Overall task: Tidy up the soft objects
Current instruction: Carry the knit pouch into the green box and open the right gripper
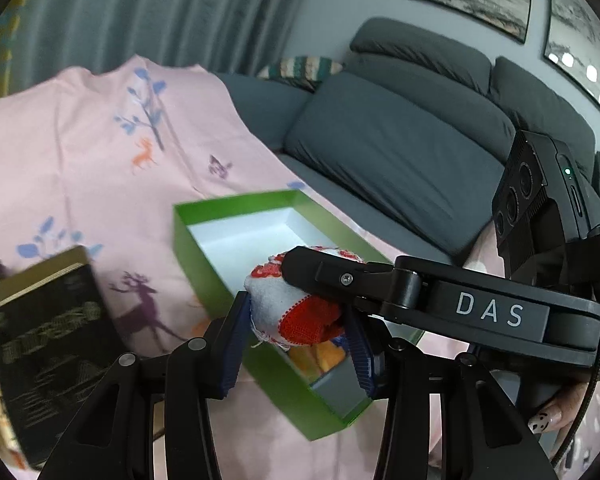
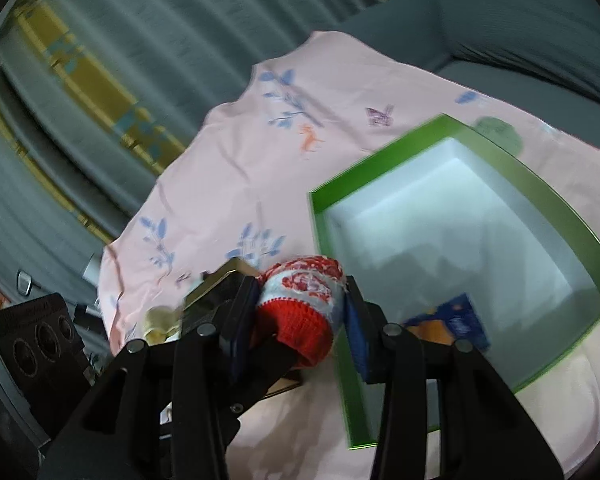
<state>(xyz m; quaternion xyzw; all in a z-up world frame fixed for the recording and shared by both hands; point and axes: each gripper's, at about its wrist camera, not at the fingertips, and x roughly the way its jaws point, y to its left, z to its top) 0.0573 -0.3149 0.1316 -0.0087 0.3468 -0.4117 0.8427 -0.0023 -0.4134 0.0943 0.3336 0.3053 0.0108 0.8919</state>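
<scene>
two grippers (image 1: 296, 344) (image 2: 300, 320) clamp one rolled sock (image 1: 288, 304) over the box (image 1: 204, 248).
jaws partly closed on it; soft, light, compressible — hold mid-roll.

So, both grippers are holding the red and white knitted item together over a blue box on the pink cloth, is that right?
Not quite: the box is green with a white inside, not blue, as the right wrist view shows. The rest holds: the left gripper and right gripper both clamp the red and white knitted item above the pink cloth.
</scene>
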